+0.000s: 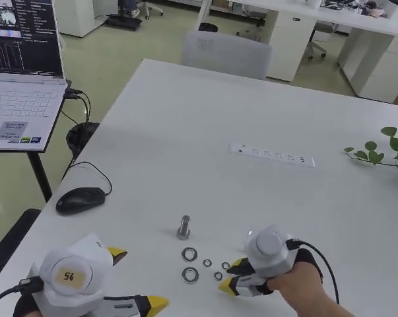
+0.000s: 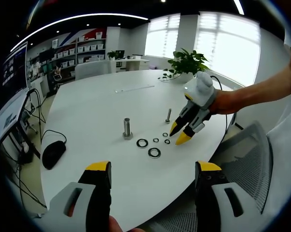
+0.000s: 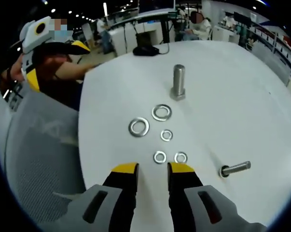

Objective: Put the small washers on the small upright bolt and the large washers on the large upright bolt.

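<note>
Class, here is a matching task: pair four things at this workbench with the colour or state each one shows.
Things:
1 large bolt
2 mouse
3 power strip
4 left tongs

Colour or state:
a black
b upright, silver
c white, long and flat
d open, holding nothing

Pairs: 1-b, 2-a, 3-c, 4-d

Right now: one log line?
left gripper open | right gripper open, near small washers | large washers on table | large bolt, small bolt bare
</note>
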